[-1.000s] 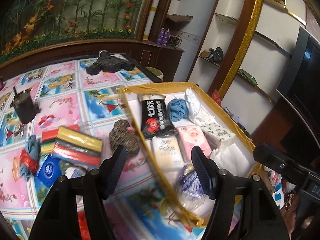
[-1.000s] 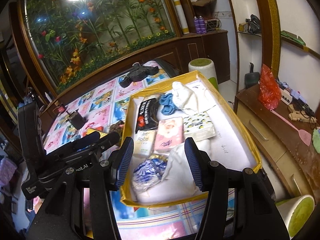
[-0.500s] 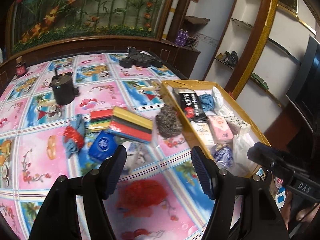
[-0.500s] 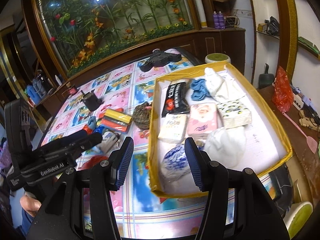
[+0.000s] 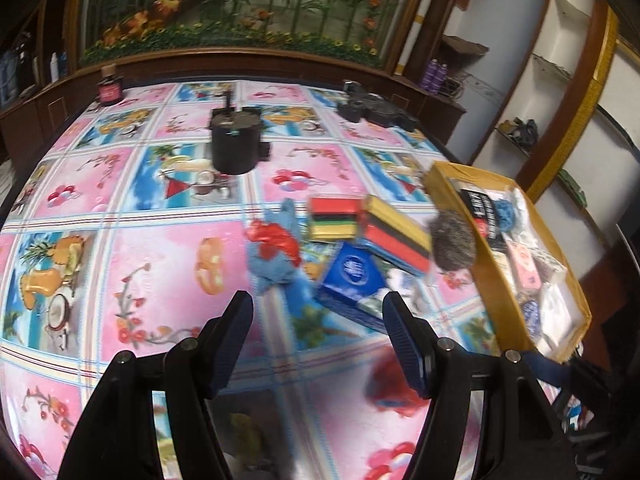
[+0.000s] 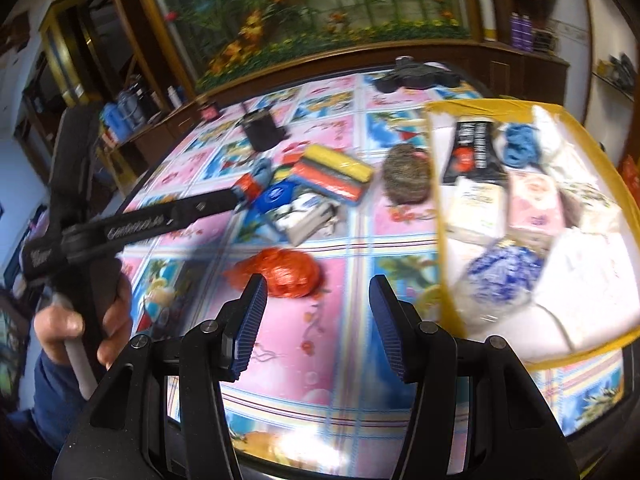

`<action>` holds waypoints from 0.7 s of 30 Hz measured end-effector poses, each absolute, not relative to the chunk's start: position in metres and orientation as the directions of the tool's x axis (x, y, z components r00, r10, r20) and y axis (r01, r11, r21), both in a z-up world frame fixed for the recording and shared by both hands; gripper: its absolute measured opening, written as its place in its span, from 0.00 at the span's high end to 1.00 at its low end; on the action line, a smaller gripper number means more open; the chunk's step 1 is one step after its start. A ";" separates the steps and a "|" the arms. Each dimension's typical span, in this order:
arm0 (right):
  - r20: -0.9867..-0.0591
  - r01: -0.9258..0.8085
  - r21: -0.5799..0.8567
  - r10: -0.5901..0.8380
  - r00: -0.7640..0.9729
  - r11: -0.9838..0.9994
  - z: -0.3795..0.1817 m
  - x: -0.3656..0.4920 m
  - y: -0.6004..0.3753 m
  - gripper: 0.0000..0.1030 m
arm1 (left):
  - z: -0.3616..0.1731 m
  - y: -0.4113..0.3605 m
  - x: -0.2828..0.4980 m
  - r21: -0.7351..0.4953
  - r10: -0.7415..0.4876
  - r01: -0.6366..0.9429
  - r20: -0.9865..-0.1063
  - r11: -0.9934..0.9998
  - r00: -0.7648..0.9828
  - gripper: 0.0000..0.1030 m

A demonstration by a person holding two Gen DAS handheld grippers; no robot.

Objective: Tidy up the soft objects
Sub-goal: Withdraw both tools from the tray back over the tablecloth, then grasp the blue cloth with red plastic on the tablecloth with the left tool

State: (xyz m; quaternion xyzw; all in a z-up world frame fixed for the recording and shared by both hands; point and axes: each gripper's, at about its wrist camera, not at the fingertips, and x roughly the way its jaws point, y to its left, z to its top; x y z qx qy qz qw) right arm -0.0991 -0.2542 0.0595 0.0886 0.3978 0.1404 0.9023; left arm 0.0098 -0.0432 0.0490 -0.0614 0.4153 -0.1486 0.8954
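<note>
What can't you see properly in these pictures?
- Red bag, left wrist view: smeared by motion blur, partly behind the left tongs.
- Items in the box, left wrist view: small at the edge, labels unreadable.
- White packet, right wrist view: blurred, print unreadable.
- Blue-white bundle, right wrist view: too blurred to identify.
- Table near edge, right wrist view: hidden by the right tongs.

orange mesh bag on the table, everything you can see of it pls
The orange mesh bag is a crumpled, shiny net bundle, plastic by the look of it, lying loose on the pink square of the tablecloth. It sits just ahead of the open right gripper, nearer its left finger. Nothing grips it. Contents can't be made out.
</note>
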 end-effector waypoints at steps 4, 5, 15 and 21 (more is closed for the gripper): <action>-0.703 -0.246 0.241 0.344 0.623 0.939 0.051 -0.093 -0.232 0.48 | 0.044 -0.030 0.028 -0.214 -0.267 0.159 -0.748 0.964 0.608 0.34; -0.705 -0.254 0.241 0.349 0.618 0.937 0.049 -0.091 -0.228 0.48 | 0.042 -0.028 0.035 -0.210 -0.257 0.149 -0.758 0.966 0.600 0.35; -0.709 -0.297 0.271 0.399 0.581 0.915 0.038 -0.084 -0.215 0.48 | 0.020 -0.042 0.077 -0.127 -0.170 0.117 -0.814 0.985 0.556 0.35; -0.711 -0.306 0.272 0.405 0.576 0.912 0.036 -0.082 -0.216 0.48 | 0.011 -0.048 0.086 -0.081 -0.138 0.127 -0.823 0.989 0.551 0.48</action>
